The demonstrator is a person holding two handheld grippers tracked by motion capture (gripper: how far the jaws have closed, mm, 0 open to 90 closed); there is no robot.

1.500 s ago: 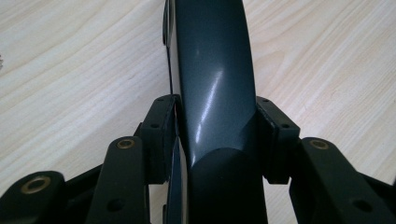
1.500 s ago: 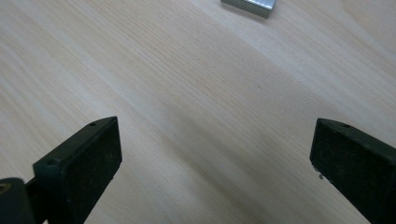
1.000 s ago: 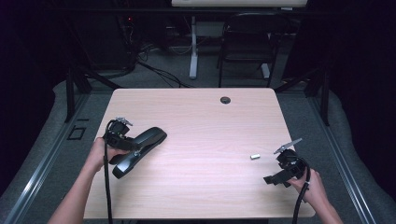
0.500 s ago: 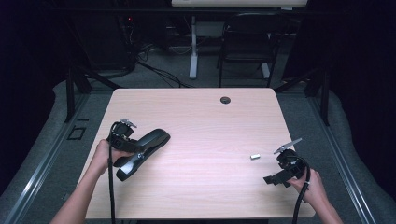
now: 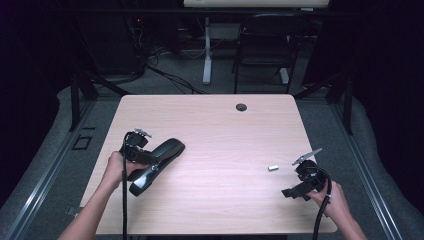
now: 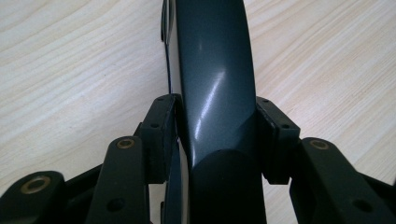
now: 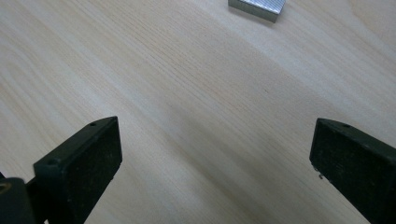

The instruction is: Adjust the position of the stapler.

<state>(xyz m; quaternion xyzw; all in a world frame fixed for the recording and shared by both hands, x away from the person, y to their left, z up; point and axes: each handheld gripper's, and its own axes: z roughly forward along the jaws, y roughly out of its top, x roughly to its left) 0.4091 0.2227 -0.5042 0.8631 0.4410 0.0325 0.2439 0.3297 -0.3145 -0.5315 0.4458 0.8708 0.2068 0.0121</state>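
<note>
Clamping a long dark grey curved handset (image 5: 156, 161) in my left gripper (image 6: 217, 135), I hold it at the wooden table's (image 5: 215, 130) left side; my right gripper (image 7: 215, 154) gapes wide, empty, near a small metal block (image 7: 257, 7).

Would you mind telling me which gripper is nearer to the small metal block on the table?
Right. The right gripper sits just beside the small metal block, jaws open toward it. The left gripper is across the table, clamped on a dark stapler-like tool.
</note>
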